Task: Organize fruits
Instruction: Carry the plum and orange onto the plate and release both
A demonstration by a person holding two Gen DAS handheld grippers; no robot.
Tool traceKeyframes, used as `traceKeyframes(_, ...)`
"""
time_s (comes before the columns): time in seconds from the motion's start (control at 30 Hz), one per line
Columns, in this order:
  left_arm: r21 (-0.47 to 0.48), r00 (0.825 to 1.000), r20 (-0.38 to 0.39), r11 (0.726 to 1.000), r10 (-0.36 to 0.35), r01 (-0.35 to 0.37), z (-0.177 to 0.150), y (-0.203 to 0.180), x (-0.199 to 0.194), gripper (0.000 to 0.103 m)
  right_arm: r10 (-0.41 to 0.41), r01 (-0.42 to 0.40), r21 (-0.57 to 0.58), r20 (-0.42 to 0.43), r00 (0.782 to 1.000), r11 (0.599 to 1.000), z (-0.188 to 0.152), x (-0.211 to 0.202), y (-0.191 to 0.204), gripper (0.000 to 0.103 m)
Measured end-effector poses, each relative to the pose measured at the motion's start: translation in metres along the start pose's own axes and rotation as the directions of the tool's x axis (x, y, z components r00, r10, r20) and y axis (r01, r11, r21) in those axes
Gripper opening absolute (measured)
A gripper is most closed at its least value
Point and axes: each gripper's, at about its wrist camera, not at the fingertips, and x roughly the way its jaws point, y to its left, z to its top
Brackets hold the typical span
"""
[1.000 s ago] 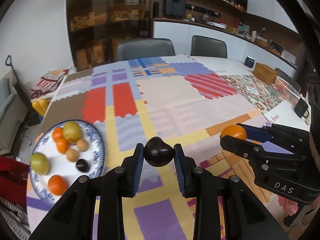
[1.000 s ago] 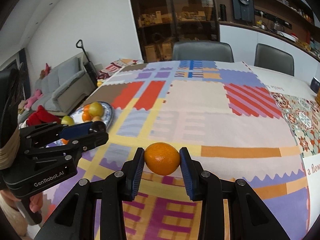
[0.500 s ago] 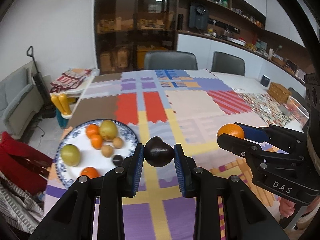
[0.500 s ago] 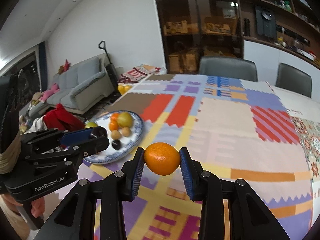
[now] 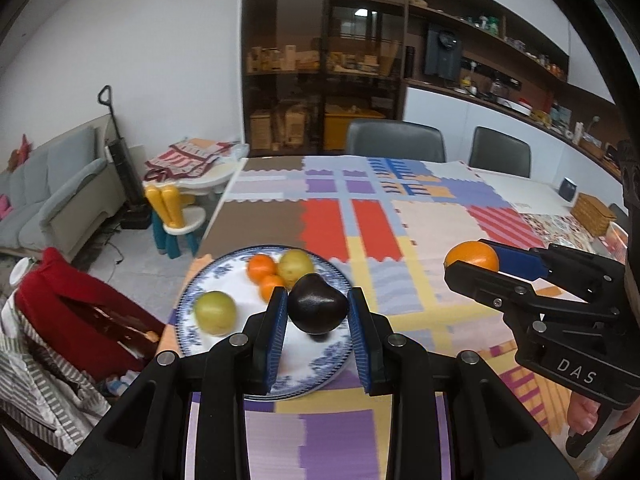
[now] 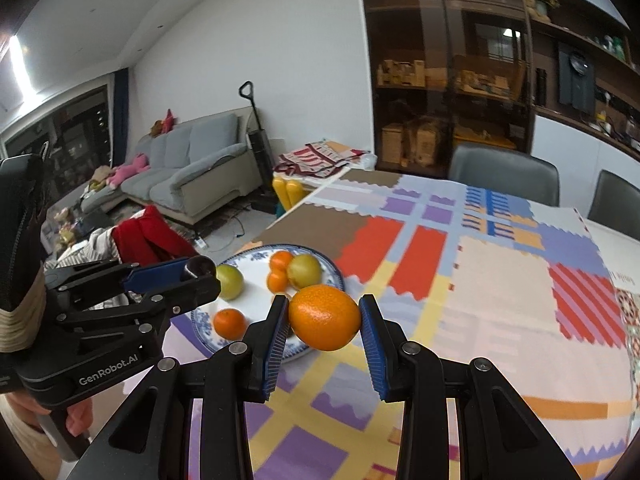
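Note:
My left gripper is shut on a dark, pear-shaped avocado and hangs above a blue-rimmed white plate at the table's left edge. The plate holds a green fruit, small oranges and a yellow-green fruit. My right gripper is shut on a large orange, just right of the plate and above its rim. In the left wrist view the right gripper shows with the orange; in the right wrist view the left gripper is at the left, over the plate.
A patchwork cloth covers the table. Grey chairs stand at the far side, and a wicker basket sits at the far right. Off the table's left edge are a small yellow chair, a sofa and red clothing.
Both grippers have travelled left across the table with their fruits and turned toward the plate, which has come from the left of each view to just under the fingers.

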Motion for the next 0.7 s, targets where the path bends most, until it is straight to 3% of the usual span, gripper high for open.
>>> traceKeyframes(0.33,-0.036,0.998,-0.042,0.998,0.053,-0.055,-0.009,0.036,0.022,0.03,0.059,-0.06,-0.008,-0.06,0.996,0.998,0.01,0.048,0.017,0.037)
traceKeyframes(0.7,-0.031,0.994,-0.104,0.999,0.02,-0.023,-0.011,0.052,0.067,0.03,0.058,-0.062,-0.019,-0.166,0.984,0.998,0.009,0.106,0.025,0.037)
